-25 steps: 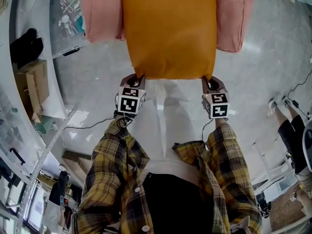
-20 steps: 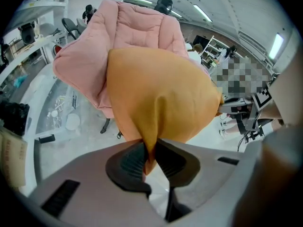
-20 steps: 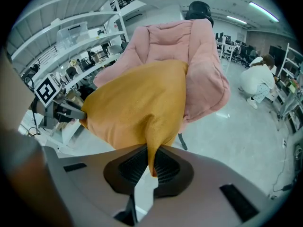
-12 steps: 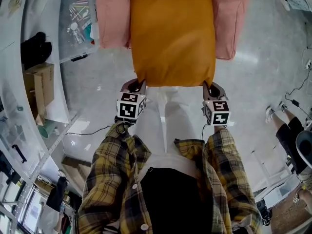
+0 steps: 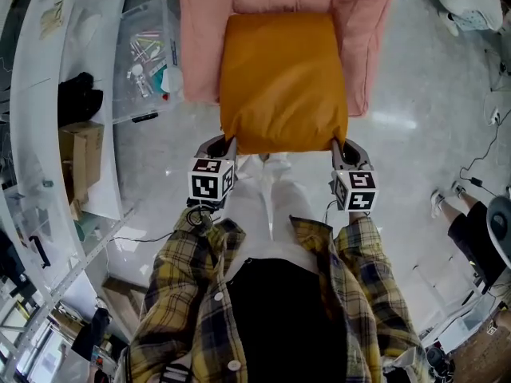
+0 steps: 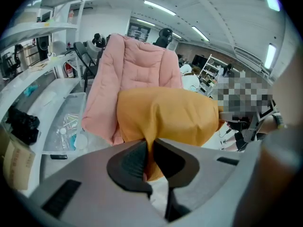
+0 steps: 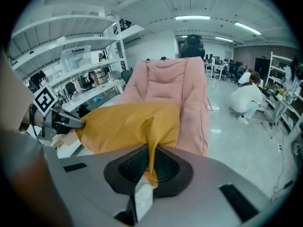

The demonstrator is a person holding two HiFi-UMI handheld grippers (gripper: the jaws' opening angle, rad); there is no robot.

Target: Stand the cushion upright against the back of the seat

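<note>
An orange cushion (image 5: 283, 82) hangs in the air in front of a pink padded seat (image 5: 363, 22), lifted by its two near corners. My left gripper (image 5: 227, 144) is shut on the cushion's near left corner, and the cloth (image 6: 163, 119) is pinched between its dark pads. My right gripper (image 5: 338, 145) is shut on the near right corner, where a fold of orange cloth (image 7: 152, 150) runs down between the pads. The seat's tall back (image 7: 173, 82) rises behind the cushion (image 7: 130, 124) in both gripper views (image 6: 137, 65).
A clear plastic box (image 5: 144, 62) of small items stands on the floor left of the seat, with white shelving (image 5: 48, 134) and a cardboard box (image 5: 80, 154) beside it. A person crouches at the right (image 7: 246, 98). Cables lie on the floor at the right (image 5: 479, 158).
Both grippers have risen with the cushion, and the near edge has come up. More of the pink seat now shows behind and above the cushion.
</note>
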